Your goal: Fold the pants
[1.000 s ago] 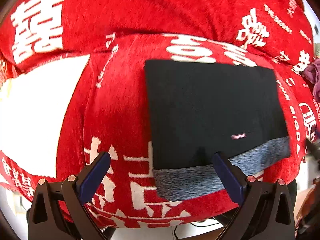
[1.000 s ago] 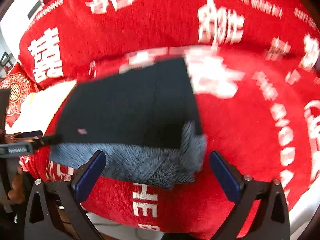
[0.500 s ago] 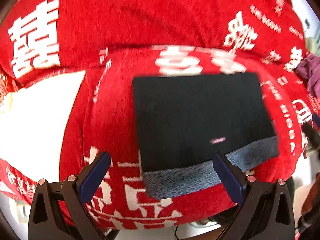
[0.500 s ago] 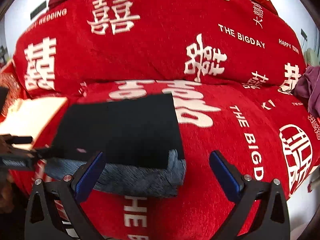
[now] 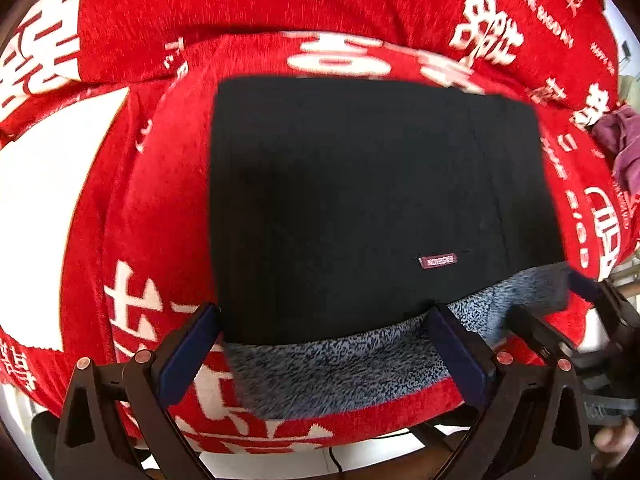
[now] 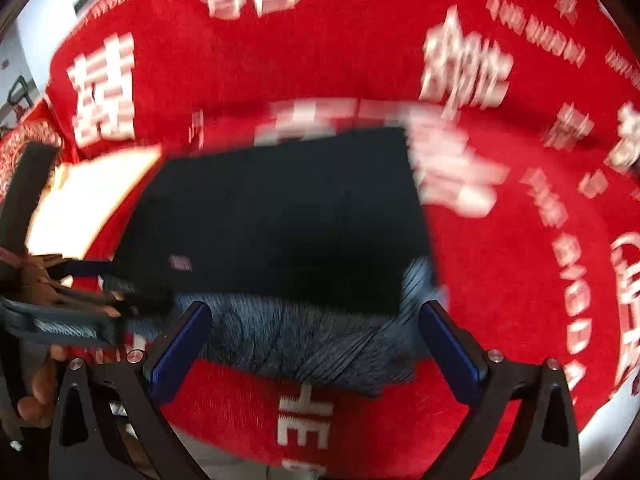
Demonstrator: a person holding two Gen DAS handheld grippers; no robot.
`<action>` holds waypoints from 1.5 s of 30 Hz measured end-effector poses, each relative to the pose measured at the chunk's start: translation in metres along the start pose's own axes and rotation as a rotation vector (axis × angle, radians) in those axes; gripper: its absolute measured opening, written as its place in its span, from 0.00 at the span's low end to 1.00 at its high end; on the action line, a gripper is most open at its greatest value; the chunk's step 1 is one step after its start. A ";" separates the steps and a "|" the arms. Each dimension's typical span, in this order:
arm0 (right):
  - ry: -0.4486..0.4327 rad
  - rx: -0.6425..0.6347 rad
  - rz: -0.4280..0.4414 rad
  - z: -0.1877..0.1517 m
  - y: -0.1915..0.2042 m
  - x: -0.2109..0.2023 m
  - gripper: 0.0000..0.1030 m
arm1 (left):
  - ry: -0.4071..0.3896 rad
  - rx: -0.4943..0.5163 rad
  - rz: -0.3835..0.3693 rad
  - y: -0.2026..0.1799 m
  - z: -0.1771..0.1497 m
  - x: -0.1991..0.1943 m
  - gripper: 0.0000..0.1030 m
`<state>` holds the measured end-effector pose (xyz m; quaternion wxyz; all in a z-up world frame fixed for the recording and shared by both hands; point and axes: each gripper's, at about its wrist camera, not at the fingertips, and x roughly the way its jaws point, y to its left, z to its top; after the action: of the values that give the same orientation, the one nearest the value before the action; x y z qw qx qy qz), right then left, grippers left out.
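The black pants (image 5: 360, 208) lie folded into a flat rectangle on a red cushion (image 5: 160, 200), with a grey fleecy lining band (image 5: 340, 364) showing along the near edge and a small label (image 5: 438, 261). My left gripper (image 5: 320, 352) is open, its fingers straddling the near edge of the pants. In the right wrist view, blurred, the pants (image 6: 280, 220) sit ahead of my open right gripper (image 6: 316, 344), whose blue pads flank the grey lining (image 6: 304, 340). Neither gripper holds cloth. The other gripper (image 6: 92, 300) shows at the left.
Red covers with white characters wrap the sofa back (image 5: 240, 8) and seat. A white patch (image 5: 44, 200) lies left of the pants. Purple cloth (image 5: 620, 144) sits at the far right. A person's hand (image 6: 36, 396) holds the left tool. The cushion's front edge drops off just below the grippers.
Both grippers have moved in closer to the pants' near edge after pulling back half a second ago; the pants lie unchanged. Both stay open.
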<state>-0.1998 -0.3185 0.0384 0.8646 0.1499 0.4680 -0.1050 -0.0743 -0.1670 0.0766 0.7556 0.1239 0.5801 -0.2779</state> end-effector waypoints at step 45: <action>-0.107 0.051 0.303 0.052 -0.040 -0.006 0.49 | -0.117 -0.006 -0.300 0.026 0.066 -0.022 0.47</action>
<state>-0.1759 -0.3738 0.0640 0.8900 0.2350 0.3906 0.0071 -0.0105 -0.1737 0.1132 0.7384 0.0172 0.5480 -0.3925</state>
